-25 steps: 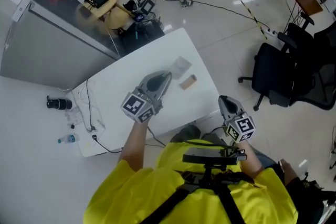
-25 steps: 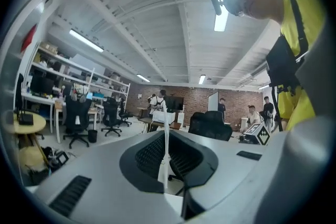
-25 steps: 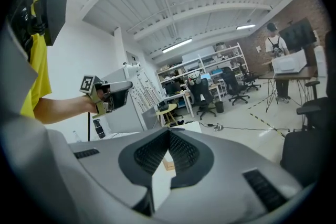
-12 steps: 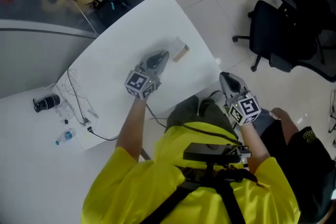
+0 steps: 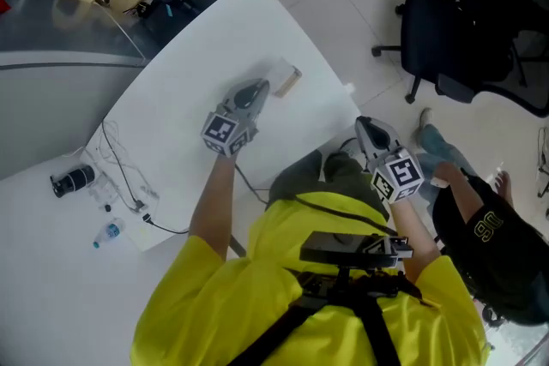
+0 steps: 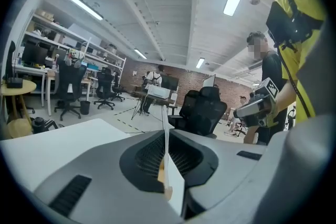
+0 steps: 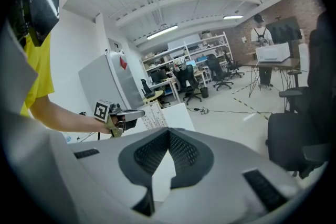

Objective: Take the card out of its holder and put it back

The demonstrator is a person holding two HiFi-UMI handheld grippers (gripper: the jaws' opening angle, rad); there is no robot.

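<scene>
Card (image 6: 176,185) edge-on, pinched in left tool (image 5: 256,89), holder (image 5: 288,82) just ahead

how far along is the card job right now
Done: the card looks out of the wooden holder, which sits on the table just ahead of the left claw. In hand: the left claw is shut on the thin card. Left: slotting it back; the right claw is shut and empty.

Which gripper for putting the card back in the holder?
Left: the left gripper grips the card right by the holder. The right gripper is shut, empty, farther away.
</scene>
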